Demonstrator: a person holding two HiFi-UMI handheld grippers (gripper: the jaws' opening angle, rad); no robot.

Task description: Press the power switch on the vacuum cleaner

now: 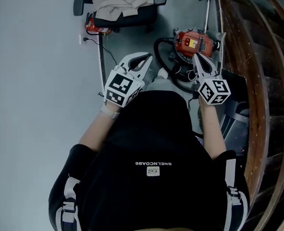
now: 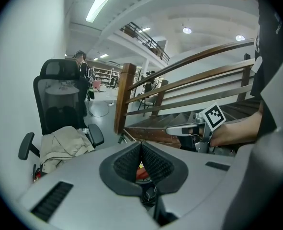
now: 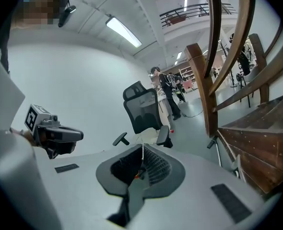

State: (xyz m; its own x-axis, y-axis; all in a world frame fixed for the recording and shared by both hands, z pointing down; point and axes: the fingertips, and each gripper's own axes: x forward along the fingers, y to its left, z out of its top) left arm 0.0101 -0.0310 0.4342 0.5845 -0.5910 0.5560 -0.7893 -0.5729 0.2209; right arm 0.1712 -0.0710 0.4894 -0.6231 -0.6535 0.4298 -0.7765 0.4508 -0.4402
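The right gripper (image 1: 196,57) has its jaws clenched, tips pressed together with nothing between them; its own view (image 3: 142,147) shows only a small gap behind the tips, with a speck of red beyond. In the head view, the red vacuum cleaner (image 1: 193,43) sits on the floor directly ahead of these jaws, whose tips reach its near edge. I cannot tell whether they touch it. Which part of its top is the power switch cannot be made out.

The left gripper (image 1: 148,57) is likewise clenched and empty (image 2: 141,143), with a sliver of red visible through the gap below the tips. The vacuum cleaner lies ahead and to the right of these jaws, well apart from them. The black hose (image 1: 162,57) curls between them and the machine.
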